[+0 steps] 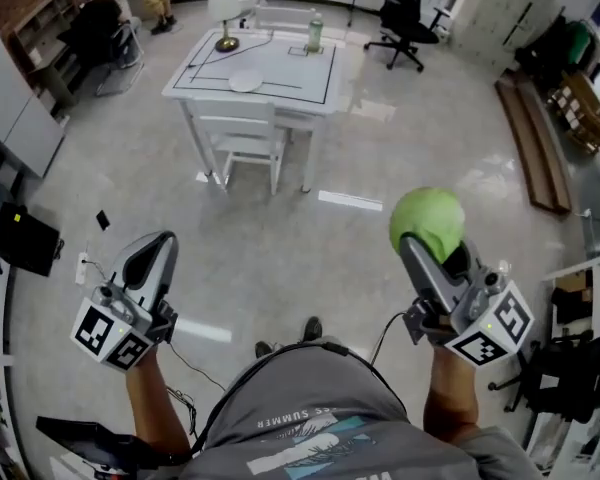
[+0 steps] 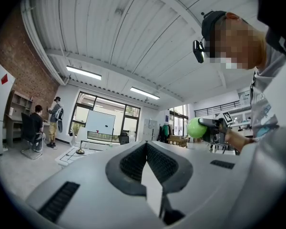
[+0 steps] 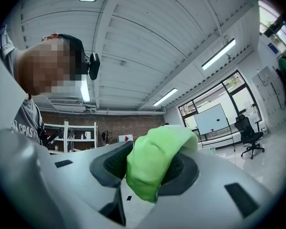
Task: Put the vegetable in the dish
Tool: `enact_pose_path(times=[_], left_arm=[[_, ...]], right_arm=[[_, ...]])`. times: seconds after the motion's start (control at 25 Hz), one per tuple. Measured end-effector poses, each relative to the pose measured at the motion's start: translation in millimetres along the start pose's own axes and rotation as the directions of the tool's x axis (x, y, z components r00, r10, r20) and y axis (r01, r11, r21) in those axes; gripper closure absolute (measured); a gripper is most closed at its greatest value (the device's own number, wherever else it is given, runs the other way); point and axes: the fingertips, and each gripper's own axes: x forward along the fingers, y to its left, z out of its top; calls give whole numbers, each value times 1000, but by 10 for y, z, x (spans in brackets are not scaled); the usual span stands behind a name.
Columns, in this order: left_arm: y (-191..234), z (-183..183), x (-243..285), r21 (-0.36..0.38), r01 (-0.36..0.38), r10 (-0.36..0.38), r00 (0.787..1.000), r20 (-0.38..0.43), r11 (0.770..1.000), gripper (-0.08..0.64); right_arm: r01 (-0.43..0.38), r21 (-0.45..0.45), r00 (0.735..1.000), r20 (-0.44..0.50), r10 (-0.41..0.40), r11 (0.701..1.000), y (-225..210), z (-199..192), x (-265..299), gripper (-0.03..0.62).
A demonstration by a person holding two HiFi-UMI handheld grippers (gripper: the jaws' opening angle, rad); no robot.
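Two closed tongs: right gripper grips the round green vegetable, left gripper empty; carry steadily to upper-centre white round dish.

There's the grey T-shirt, teal-and-white print across it (short sleeves); dark shoes show just past its hem; flanking it, pale-grey left gripper and right gripper carry black-and-white marker cubes.

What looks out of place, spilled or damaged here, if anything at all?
Nothing looks spilled or damaged. The green vegetable sits clamped in the right hand-held gripper, and the dish lies flat on the white table far ahead.
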Motion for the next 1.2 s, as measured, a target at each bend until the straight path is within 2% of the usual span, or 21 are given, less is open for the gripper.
enact_pose_path(times=[0.12, 0.28, 0.6, 0.8, 1.2], left_arm=[[-6, -34, 282, -8, -16, 16, 999, 30, 1000, 554], [-98, -66, 617, 3, -17, 17, 999, 30, 1000, 554], [-165, -183, 887, -2, -65, 65, 998, 22, 998, 554], [64, -216, 894, -13, -86, 86, 996, 1, 996, 554], [720, -126, 1029, -21, -29, 29, 1000, 3, 999, 554]], right_arm=[[-7, -11, 1000, -3, 7, 1000, -262, 98, 8, 443], [-30, -8, 1000, -5, 30, 1000, -583, 155, -2, 443], [-70, 21, 997, -37, 71, 997, -995, 87, 64, 442], [-79, 44, 996, -44, 80, 996, -1069, 2, 310, 443], [-36, 27, 999, -40, 37, 999, -1052, -63, 934, 443]])
